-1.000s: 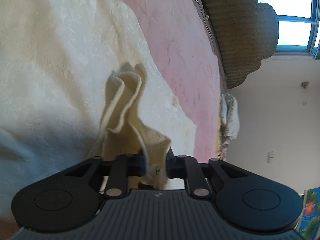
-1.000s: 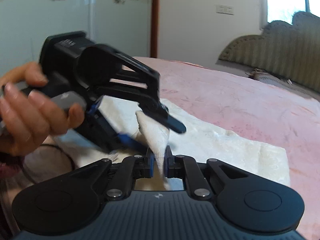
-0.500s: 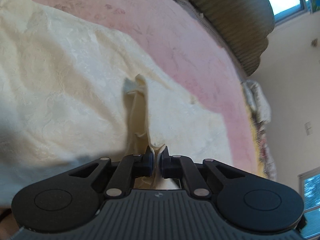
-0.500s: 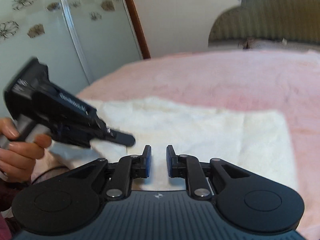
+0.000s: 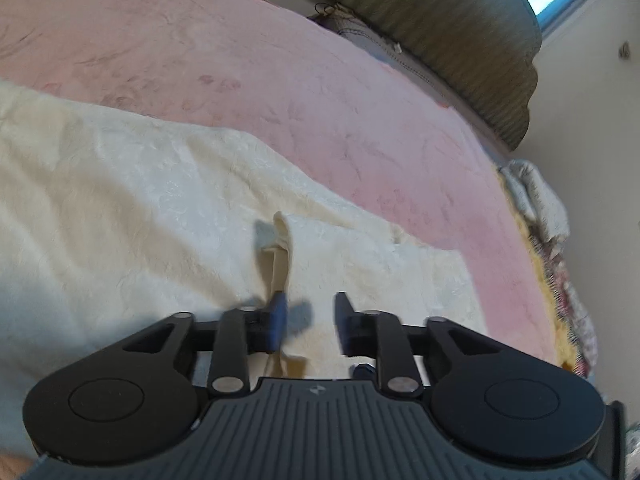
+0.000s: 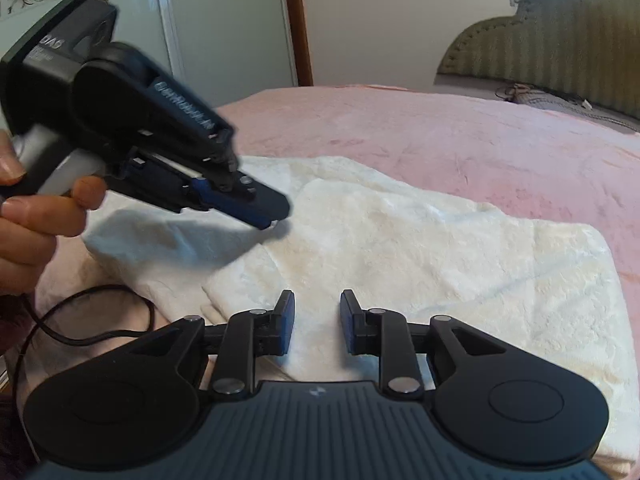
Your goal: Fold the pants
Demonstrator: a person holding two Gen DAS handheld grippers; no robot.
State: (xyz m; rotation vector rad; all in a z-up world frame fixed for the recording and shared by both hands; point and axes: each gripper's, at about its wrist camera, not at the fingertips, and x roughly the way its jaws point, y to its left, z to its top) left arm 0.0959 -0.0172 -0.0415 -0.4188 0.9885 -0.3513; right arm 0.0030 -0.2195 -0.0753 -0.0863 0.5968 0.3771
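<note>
A home bedroom: pink-blanketed bed (image 6: 460,140), padded headboard (image 6: 560,32), wardrobe doors (image 6: 224,24)

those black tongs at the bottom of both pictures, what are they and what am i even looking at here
Each picture comes from a camera mounted on a hand-held grabbing tool, looking out along its two fingers. A person holds one tool in each hand. The left tongs have just been opening, and a raised fold of the cream pants stands loose at one finger. The right tongs have also been opening, with nothing gripped. That view also shows the other tool, held by a hand. The pants lie folded on a pink bed cover.
</note>
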